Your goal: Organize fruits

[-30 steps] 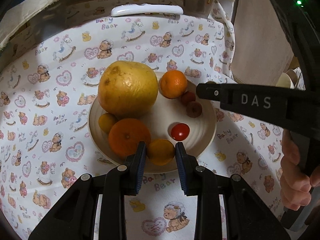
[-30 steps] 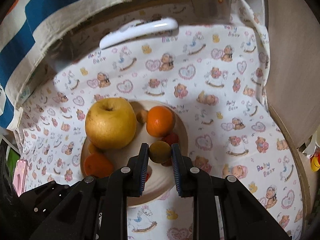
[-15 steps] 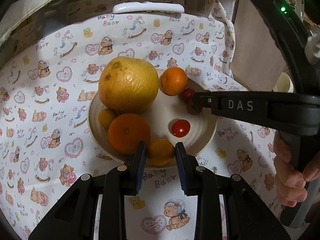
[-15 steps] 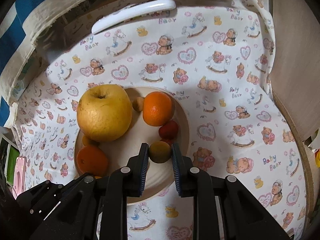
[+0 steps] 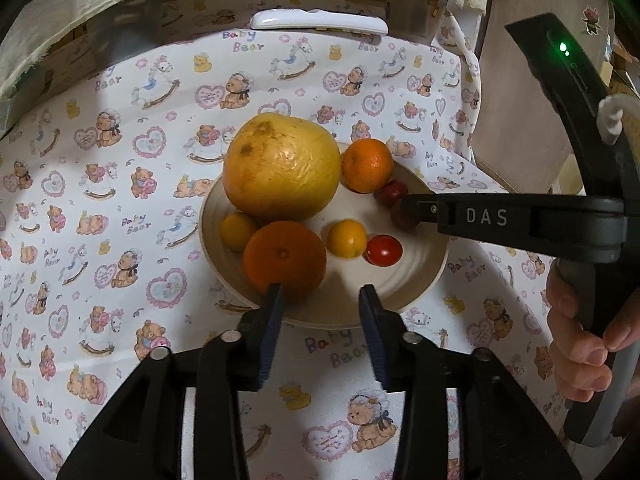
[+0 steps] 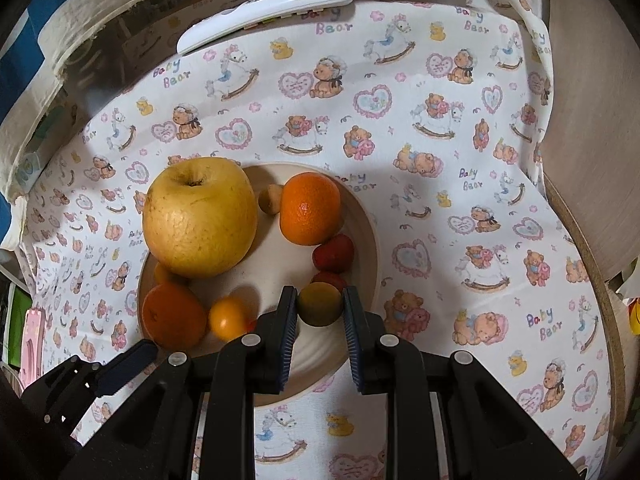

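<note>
A cream plate (image 5: 420,280) on the bear-print cloth holds a big yellow fruit (image 5: 280,168), two oranges (image 5: 285,258) (image 5: 367,165), a red cherry tomato (image 5: 383,251) and dark red fruits (image 5: 394,192). My left gripper (image 5: 320,296) hangs over the plate's near rim, its jaws opening with nothing between them. A small yellow fruit (image 5: 347,238) lies free on the plate just beyond it. My right gripper (image 6: 320,300) is shut on a small olive-yellow fruit (image 6: 320,305) over the plate (image 6: 360,216), near the red fruits (image 6: 333,253).
A white remote-like object (image 5: 320,22) lies at the cloth's far edge. A bare wooden surface (image 6: 592,120) borders the cloth on the right. A hand (image 5: 580,352) holds the right gripper's handle. The left gripper's body (image 6: 100,368) shows at lower left in the right wrist view.
The left jaws have spread and let go of the small yellow fruit, which now lies on the plate beside the cherry tomato. The right gripper keeps its grip on its fruit.
</note>
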{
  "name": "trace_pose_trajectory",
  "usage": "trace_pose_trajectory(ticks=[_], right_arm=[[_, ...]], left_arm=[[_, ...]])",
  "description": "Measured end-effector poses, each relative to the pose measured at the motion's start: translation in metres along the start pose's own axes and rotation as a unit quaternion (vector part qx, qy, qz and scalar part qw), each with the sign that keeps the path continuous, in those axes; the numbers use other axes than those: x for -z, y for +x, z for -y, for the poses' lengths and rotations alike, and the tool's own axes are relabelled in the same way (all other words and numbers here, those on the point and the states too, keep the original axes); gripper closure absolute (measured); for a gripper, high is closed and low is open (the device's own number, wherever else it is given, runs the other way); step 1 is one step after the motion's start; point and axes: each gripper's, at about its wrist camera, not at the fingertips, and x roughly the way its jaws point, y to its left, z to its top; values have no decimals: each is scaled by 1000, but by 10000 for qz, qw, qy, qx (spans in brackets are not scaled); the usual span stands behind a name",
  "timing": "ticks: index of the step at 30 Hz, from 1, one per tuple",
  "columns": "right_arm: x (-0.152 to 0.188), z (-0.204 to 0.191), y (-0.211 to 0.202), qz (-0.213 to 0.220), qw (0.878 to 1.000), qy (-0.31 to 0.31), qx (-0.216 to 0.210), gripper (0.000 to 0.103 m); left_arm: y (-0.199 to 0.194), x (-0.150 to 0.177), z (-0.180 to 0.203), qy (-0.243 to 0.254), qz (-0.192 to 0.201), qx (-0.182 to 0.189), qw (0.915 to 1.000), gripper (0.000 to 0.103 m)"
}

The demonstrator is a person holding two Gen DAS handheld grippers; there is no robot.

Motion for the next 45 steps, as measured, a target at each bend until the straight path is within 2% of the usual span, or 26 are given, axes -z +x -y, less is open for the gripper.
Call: trace_pose_trajectory(ticks=[3,10,13,16,20,27,28,31,34,36,38,40,41,42,43,45], right_arm=[[0,1,0,-10,10000,33,-32,77],[-1,-3,-11,206,9998,-21,-67,59],[0,-10,-18,318,9994,-132,-98,58],[2,-17,-23,406,9987,-273,-114,56],[4,-25,-31,578,9975,-392,-81,43],[8,-39,-44,883,9945,-551,-108,40],[9,-41,-46,953,9938,-553,-119,37],[11,-45,-54,1229,9909,-525,-124,26],[13,-49,-60,1435,9880,-559,-100,20],[14,-51,-63,1586,9857,-558,-60,17],[15,-52,-65,1670,9845,-538,-31,17],[15,-53,-67,1764,9828,-542,-16,16],[16,-54,-68,1816,9818,-550,-18,12],[16,-55,-69,1893,9803,-556,-25,10],[17,-55,-70,1976,9787,-558,-23,2],[20,-57,-74,2194,9740,-561,48,1]], left_arm=[[0,1,-2,-17,4,-24,10000,61],[-3,3,-15,-185,31,-18,9998,60],[-8,3,-19,-175,103,-91,9998,59],[-15,3,-22,-148,220,-189,9995,59],[-30,4,-29,-228,446,-184,9986,58],[-52,8,-35,-82,861,-454,9952,54],[-56,9,-36,-38,976,-512,9939,54],[-67,13,-40,-3,1289,-636,9896,46],[-78,16,-48,-73,1604,-718,9844,36],[-83,18,-55,-151,1762,-764,9813,25],[-88,20,-62,-251,1928,-789,9777,19],[-92,22,-70,-348,2078,-818,9741,8],[-93,23,-74,-397,2157,-837,9721,2],[-95,25,-77,-452,2257,-877,9692,1],[-96,27,-81,-499,2370,-936,9657,1],[-97,30,-85,-478,2475,-1040,9621,1]])
